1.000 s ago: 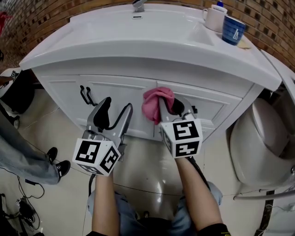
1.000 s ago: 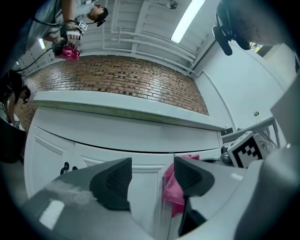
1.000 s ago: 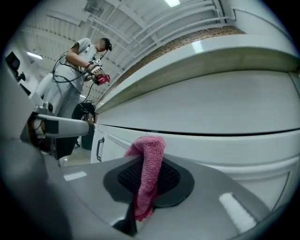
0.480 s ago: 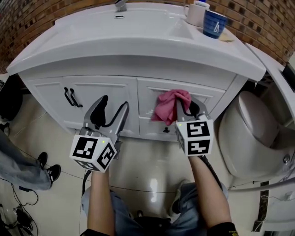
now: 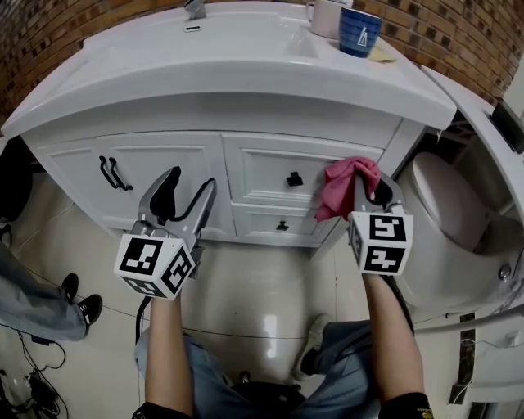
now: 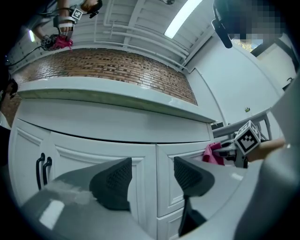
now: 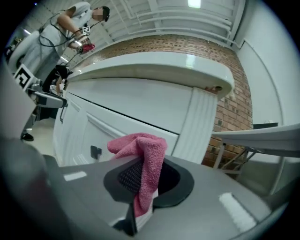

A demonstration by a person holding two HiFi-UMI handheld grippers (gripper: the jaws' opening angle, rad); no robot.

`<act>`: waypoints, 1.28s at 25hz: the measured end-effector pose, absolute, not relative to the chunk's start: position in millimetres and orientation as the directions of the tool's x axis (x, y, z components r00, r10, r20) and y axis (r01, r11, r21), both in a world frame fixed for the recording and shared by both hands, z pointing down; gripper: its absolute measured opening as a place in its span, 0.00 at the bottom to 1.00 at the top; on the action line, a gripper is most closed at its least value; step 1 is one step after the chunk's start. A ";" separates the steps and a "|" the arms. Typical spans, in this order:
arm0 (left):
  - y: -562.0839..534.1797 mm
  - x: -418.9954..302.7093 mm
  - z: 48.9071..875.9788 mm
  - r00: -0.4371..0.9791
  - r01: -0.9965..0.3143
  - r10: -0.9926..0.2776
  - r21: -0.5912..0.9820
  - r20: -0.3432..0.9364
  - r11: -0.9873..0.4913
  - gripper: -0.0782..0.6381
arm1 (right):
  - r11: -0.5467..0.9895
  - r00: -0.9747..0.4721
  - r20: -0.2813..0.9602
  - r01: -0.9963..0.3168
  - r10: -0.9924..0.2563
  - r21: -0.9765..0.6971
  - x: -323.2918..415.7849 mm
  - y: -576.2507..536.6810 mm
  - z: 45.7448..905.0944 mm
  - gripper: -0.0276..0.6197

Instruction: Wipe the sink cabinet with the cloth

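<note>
faucet (image 5: 195, 7) partly beyond top edge

Left tongs (image 5: 190, 180) agape, right tongs (image 5: 372, 185) clamped, both seemingly level.

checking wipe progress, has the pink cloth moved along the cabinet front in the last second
Yes. The pink cloth in the right gripper has slid right, past the upper drawer knob, toward the cabinet's right corner post.

No legible text, no brands, no numbers
</note>
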State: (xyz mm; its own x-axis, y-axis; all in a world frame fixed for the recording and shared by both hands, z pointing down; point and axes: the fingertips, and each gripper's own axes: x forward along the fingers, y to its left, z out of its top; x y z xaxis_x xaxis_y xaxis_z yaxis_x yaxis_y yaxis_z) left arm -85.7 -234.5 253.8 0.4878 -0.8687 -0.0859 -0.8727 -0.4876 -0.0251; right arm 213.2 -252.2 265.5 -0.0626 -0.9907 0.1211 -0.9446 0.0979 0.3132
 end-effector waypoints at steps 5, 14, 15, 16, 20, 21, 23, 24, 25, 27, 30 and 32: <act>-235.5 -84.7 254.0 0.492 -0.871 -0.867 -0.041 -0.083 -0.490 0.50 | 0.006 0.026 0.116 -0.962 -0.993 0.273 251.9 -249.9 259.9 0.10; -237.2 -106.2 262.1 0.451 -0.892 -0.891 -0.064 -0.056 -0.448 0.50 | 0.337 -0.335 0.041 -0.941 -0.941 0.035 117.4 -251.3 247.3 0.10; -235.7 -111.1 262.5 0.445 -0.895 -0.894 -0.060 -0.055 -0.442 0.50 | 0.409 -0.408 0.034 -0.911 -0.912 0.053 88.3 -251.2 247.9 0.10; -233.8 -114.9 262.0 0.442 -0.897 -0.895 -0.057 -0.057 -0.439 0.50 | 0.480 -0.480 0.026 -0.873 -0.877 0.083 58.6 -250.6 248.7 0.10; -232.4 -127.3 269.5 0.445 -0.895 -0.895 -0.063 -0.039 -0.442 0.50 | 0.599 -0.605 0.042 -0.774 -0.795 0.204 -25.5 -252.8 263.4 0.10; -232.9 -132.7 272.0 0.439 -0.897 -0.898 -0.062 -0.031 -0.437 0.50 | 0.595 -0.600 0.048 -0.775 -0.798 0.210 -34.8 -256.0 268.1 0.10; -233.6 -143.7 273.0 0.425 -0.905 -0.905 -0.054 -0.031 -0.423 0.50 | 0.568 -0.566 0.080 -0.792 -0.820 0.223 -40.8 -265.0 281.1 0.10; -234.5 -147.6 271.8 0.419 -0.908 -0.907 -0.051 -0.037 -0.417 0.50 | 0.546 -0.539 0.098 -0.805 -0.836 0.232 -38.1 -270.1 286.7 0.10; -236.1 -150.1 270.6 0.415 -0.909 -0.909 -0.049 -0.044 -0.413 0.50 | 0.522 -0.511 0.111 -0.818 -0.852 0.240 -33.0 -274.6 290.2 0.10; -240.3 -152.0 270.7 0.415 -0.910 -0.909 -0.046 -0.048 -0.413 0.50 | 0.481 -0.465 0.122 -0.837 -0.877 0.261 -21.5 -278.7 291.8 0.10; -245.4 -148.5 270.7 0.435 -0.901 -0.899 -0.036 -0.056 -0.433 0.50 | 0.426 -0.408 0.124 -0.844 -0.904 0.327 -3.9 -277.8 289.4 0.10; -246.1 -140.5 271.2 0.460 -0.888 -0.885 -0.027 -0.068 -0.460 0.50 | 0.388 -0.369 0.125 -0.841 -0.921 0.378 14.6 -277.0 288.6 0.10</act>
State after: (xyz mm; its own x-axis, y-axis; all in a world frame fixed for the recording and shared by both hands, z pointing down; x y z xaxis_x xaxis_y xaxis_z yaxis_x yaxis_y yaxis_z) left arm -140.5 -246.1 271.2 0.4605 -0.8851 -0.0681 -0.8876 -0.4597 -0.0273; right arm 14.6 -277.0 288.6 -0.3688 -0.9210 0.1252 -0.8407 0.3880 0.3776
